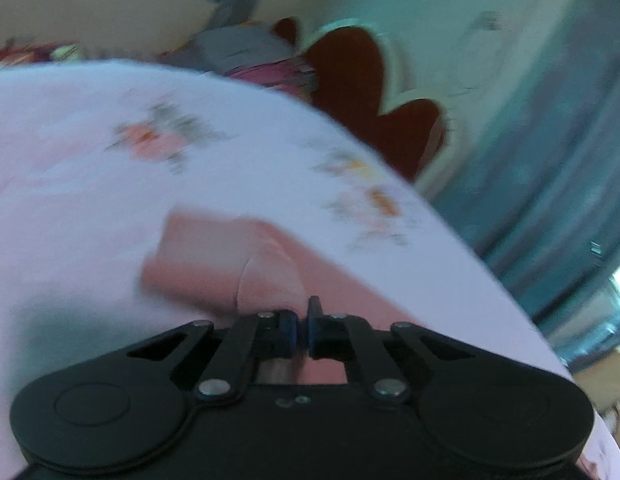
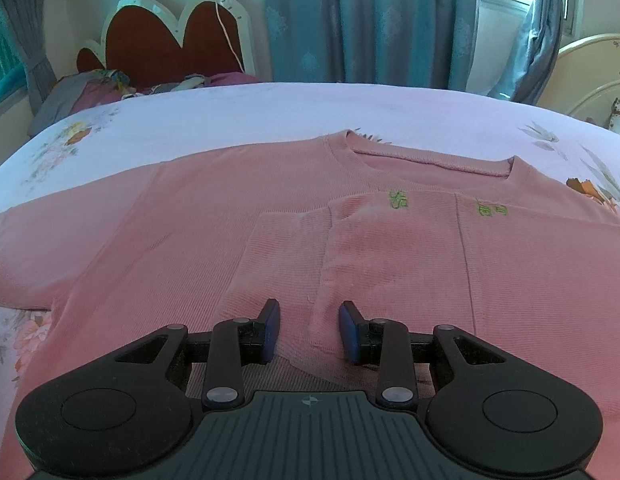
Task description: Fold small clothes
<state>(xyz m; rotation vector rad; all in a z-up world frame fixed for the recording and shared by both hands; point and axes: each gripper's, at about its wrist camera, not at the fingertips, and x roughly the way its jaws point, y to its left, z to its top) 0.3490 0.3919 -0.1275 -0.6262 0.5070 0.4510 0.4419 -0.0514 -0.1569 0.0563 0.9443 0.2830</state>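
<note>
A: How far has the folding been carried?

B: One fold is judged done. In the right wrist view the pink shirt is spread flat, front up, across the near half of the bed, collar toward the headboard. The sleeve on the right of that view has been laid inward over the chest, its cuff end resting near the middle of the body below the green lettering.

A: And the other sleeve?

B: It is seen stretched out toward the left edge of the bed, not yet folded. The sides and the bottom-to-collar fold are also judged to be left.

A: What is being done by the left gripper?

B: Its jaws are pressed together. In the blurred left wrist view pink cloth is seen bunched up right at the tips, so a pinch on the sleeve cloth appears to have been taken, though the blur keeps this from being certain.

A: And the right gripper?

B: Its fingers are held partly spread above the hem area near the bed's near edge. Nothing is clamped between them; whether the tips touch the cloth cannot be told.
</note>
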